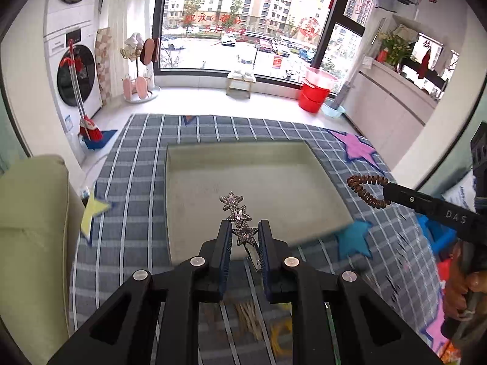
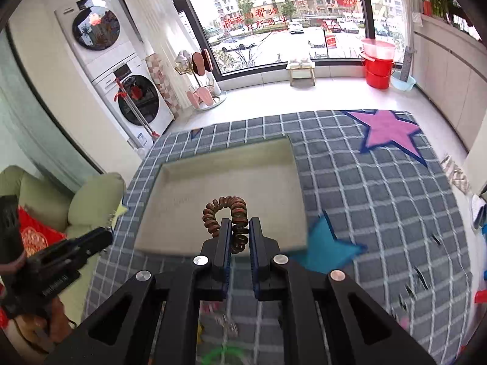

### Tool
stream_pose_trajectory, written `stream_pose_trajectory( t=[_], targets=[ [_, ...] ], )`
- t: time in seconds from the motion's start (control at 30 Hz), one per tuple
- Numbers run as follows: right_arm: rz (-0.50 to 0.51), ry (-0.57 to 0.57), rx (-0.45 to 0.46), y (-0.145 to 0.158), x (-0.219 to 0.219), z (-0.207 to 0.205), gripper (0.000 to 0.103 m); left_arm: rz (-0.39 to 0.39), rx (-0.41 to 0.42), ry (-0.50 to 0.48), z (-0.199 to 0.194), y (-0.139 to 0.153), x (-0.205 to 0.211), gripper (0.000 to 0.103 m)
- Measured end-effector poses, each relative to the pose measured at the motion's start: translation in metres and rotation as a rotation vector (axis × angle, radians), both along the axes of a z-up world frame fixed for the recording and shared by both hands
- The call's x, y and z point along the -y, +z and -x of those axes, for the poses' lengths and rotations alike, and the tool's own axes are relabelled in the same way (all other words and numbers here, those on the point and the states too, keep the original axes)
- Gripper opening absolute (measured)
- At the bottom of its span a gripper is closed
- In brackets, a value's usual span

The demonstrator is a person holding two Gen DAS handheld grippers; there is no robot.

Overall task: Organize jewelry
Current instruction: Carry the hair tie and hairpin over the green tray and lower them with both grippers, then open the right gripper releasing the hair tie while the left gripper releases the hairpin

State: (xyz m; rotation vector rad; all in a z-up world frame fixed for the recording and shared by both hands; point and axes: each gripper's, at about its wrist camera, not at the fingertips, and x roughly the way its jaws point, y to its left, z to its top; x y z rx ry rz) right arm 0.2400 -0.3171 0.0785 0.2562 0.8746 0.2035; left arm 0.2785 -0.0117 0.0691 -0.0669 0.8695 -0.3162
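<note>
Left wrist view: the left hand-held gripper (image 1: pixel 243 237), at lower centre of the frame, is clamped on a star hair clip (image 1: pixel 239 217). The lowest of its three rhinestone stars sits between the pads and the other two project forward, so the clip shows clear of the fingers above the tray (image 1: pixel 304 188). The tray is a shallow, pale, square container at frame centre, lying on a grey checked mat (image 1: pixel 137 182) with coloured stars; its floor appears empty.

At right of this frame the right hand-held gripper (image 1: pixel 386 190) carries a brown spiral hair tie (image 1: pixel 366 190) beside the tray's right rim.

Right wrist view: the right hand-held gripper (image 2: pixel 240 234) is closed on one side of the spiral hair tie (image 2: pixel 226 213), and the free loop stands up ahead of the fingers over the tray (image 2: pixel 274 182). The left hand-held gripper (image 2: pixel 100 238) enters at lower left.

Judgement: both pieces are pinched by one end, likely so each can drop into the tray when released. Neither is deposited yet.
</note>
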Motion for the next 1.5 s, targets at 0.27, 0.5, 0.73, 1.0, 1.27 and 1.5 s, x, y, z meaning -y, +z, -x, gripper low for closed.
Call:
stream_pose_trajectory(
  t=[0.27,0.5,0.73,1.0,1.27,1.5],
  targets=[
    [0.007,-0.005,-0.041,-0.03,-0.014,-0.078,0.012,-0.063,0.001,0.031,-0.076,-0.037,0.019,0.032],
    [0.012,-0.03,-0.116,-0.077,-0.02,-0.128,0.012,-0.131,-0.034,0.025,-0.122,-0.078,0.035,0.032],
    [0.075,-0.027,-0.149,-0.108,-0.024,-0.138,0.012,-0.203,-0.049,0.015,-0.128,-0.104,0.048,0.032],
    [0.099,-0.03,-0.157,-0.113,-0.023,-0.133,0.013,-0.263,-0.064,0.011,-0.125,-0.11,0.059,0.032],
    [0.044,-0.036,-0.156,-0.107,-0.019,-0.128,0.053,-0.233,-0.052,0.036,-0.119,-0.095,0.052,0.032],
    [-0.019,-0.057,-0.115,-0.082,-0.012,-0.118,0.054,-0.187,0.035,0.084,-0.107,-0.069,0.041,0.103]
  ],
)
